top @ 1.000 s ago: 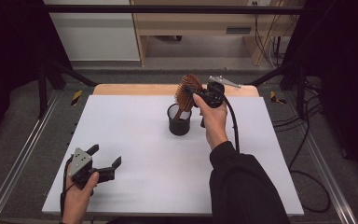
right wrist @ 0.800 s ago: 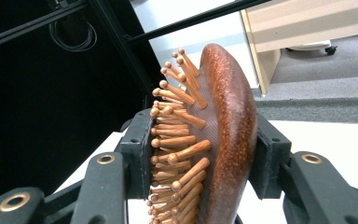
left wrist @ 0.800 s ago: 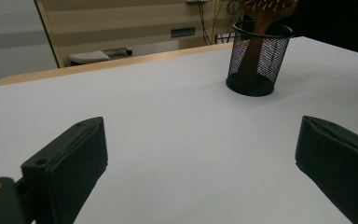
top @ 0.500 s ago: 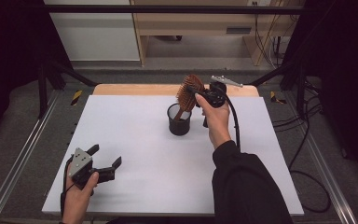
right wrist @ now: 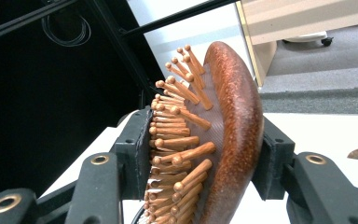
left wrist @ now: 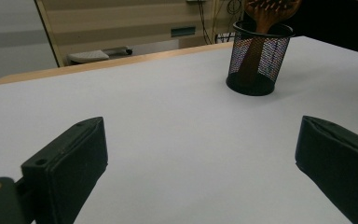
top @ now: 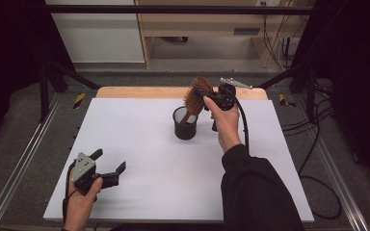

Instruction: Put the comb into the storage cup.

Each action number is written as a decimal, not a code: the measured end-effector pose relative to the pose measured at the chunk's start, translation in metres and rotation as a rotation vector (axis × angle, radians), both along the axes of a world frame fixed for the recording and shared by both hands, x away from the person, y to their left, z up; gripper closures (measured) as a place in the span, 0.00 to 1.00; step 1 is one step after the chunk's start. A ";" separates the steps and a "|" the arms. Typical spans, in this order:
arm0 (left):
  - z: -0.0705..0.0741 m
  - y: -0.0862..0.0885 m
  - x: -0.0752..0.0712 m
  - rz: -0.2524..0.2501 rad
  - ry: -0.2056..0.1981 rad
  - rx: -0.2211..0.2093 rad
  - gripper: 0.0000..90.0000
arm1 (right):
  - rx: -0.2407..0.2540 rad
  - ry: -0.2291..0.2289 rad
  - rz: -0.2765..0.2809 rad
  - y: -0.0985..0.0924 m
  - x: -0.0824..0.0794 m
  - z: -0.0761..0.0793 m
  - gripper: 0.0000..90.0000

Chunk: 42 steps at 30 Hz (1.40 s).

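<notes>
In the high view, the right gripper [top: 207, 98] sits in the upper middle of the frame, above the far part of the white desk [top: 139, 144]. Its jaws stand on either side of the head of a wooden hairbrush [top: 196, 95]. The right gripper view shows one pad against the bristle tips and the other against the brush's smooth brown back, so the right gripper is grasping the brush head [right wrist: 223, 135]. The bristles [right wrist: 179, 140] are wooden pins with rounded ends, and they point toward the left of that frame.

The hairbrush stands handle-down in a black mesh cup [top: 185, 123], which rests on the desk just left of the right hand [top: 225, 122]. The brush leans, with its head above and to the right of the cup's rim. In the left gripper view the cup [left wrist: 259, 58] appears in the upper right of the frame, and the brown handle [left wrist: 248, 60] shows through the mesh, slanting down to the cup's floor.

The left gripper [top: 110, 169] is in the lower left of the high view, held low over the near part of the desk, well apart from the cup. Its jaws are spread wide and released, with bare desk between them in the left gripper view.

A strip of light wood [top: 144, 92] runs along the far edge of the desk.
</notes>
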State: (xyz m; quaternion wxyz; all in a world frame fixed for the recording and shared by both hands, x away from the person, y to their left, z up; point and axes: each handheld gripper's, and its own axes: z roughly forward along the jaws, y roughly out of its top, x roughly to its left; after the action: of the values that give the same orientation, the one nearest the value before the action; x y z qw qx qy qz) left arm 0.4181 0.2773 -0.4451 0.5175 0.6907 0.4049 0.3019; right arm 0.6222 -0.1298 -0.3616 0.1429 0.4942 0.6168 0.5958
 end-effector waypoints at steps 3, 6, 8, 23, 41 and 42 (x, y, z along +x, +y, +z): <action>0.000 0.000 0.000 -0.001 -0.002 0.002 0.03 | 0.003 0.003 -0.003 -0.001 0.000 -0.001 0.52; 0.000 0.000 0.000 0.000 -0.001 0.000 0.03 | 0.002 0.004 0.001 -0.002 0.000 -0.001 0.52; 0.000 0.000 0.000 0.000 0.000 0.001 0.03 | -0.001 0.000 0.005 -0.001 0.000 -0.001 0.52; 0.000 -0.001 0.000 -0.005 0.001 0.005 0.03 | -0.019 0.010 -0.006 -0.006 0.001 -0.002 0.49; -0.001 -0.002 0.000 -0.010 0.002 0.004 0.03 | -0.025 0.018 -0.008 -0.009 0.003 -0.003 0.48; -0.001 -0.002 0.000 -0.010 0.002 0.004 0.03 | -0.025 0.018 -0.008 -0.009 0.003 -0.003 0.48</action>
State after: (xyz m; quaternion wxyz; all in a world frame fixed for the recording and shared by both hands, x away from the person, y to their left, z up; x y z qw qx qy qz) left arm 0.4181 0.2756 -0.4457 0.5172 0.6941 0.4014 0.2993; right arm 0.6250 -0.1391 -0.3646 0.1460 0.4999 0.6236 0.5830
